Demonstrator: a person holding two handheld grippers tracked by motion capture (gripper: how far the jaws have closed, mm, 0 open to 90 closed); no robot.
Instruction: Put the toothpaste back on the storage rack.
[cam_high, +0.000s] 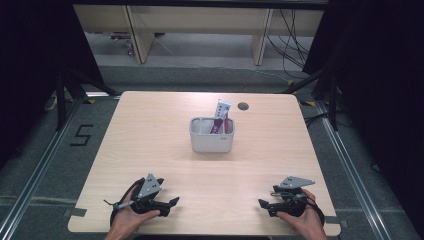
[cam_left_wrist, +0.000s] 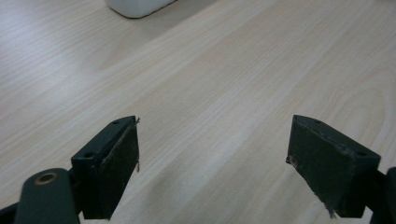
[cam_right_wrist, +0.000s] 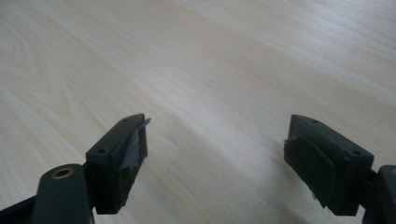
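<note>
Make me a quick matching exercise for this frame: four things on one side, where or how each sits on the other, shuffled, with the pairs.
Things:
1. white holder
2. purple packet
3. left gripper
4. round hole

Places or states:
A. in the tabletop near the far edge
B. open, near the front edge
C. middle of the table
D. standing up inside a compartment

Pairs: 1-C, 2-D, 3-B, 4-A
</note>
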